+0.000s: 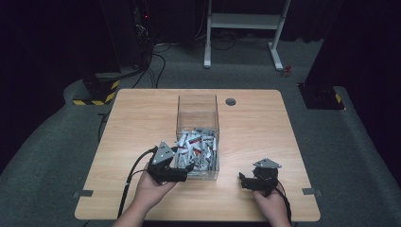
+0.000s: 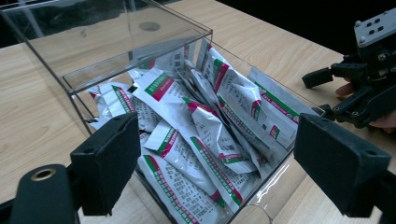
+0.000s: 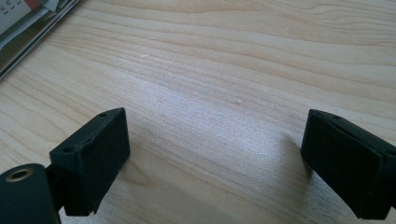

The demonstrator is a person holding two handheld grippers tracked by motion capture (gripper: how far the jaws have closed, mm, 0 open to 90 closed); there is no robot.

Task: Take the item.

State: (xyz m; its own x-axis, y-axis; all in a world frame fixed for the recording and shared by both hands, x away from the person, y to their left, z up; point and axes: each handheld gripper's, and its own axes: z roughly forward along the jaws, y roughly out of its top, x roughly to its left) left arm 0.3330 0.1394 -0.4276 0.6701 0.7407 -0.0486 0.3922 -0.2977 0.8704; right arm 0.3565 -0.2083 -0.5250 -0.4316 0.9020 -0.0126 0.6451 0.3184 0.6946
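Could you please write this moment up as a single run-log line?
left gripper: open, at clear plastic box of white sachets | right gripper: open, empty, over light wooden table

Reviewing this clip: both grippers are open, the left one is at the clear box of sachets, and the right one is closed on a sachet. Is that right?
Not quite. The right gripper holds nothing: the right gripper view shows its jaws wide apart over the bare wooden table. The rest stands: the left gripper is open at the clear box of sachets.
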